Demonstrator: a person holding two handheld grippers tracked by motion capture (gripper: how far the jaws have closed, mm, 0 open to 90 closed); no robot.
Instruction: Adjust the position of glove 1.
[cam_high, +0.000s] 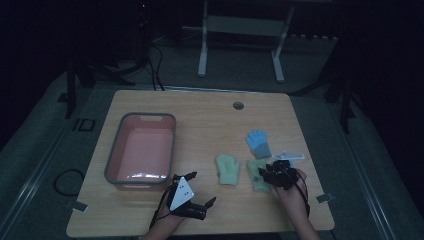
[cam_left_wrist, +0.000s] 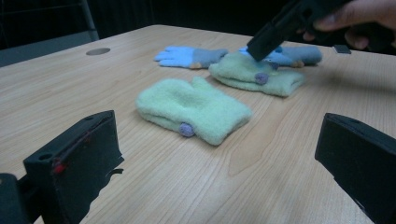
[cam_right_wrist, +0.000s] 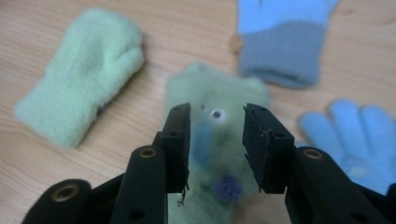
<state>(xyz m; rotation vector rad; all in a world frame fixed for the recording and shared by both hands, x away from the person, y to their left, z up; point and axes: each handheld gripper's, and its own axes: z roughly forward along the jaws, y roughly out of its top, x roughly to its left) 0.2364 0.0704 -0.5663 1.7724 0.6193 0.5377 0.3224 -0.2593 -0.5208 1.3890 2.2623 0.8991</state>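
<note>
I am hovering the right gripper (cam_right_wrist: 216, 140), jaws apart around nothing, directly over the green mitten (cam_right_wrist: 215, 154) lying lengthwise ahead, beside its twin (cam_right_wrist: 81, 74), far nearer than my left gripper (cam_high: 192, 192).

Dark room, grey carpet (cam_high: 40, 150)

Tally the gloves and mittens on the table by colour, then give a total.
Green mittens: 2, one lying alone and one under the right gripper
Blue gloves: 2, one and another
Total: 4
</note>
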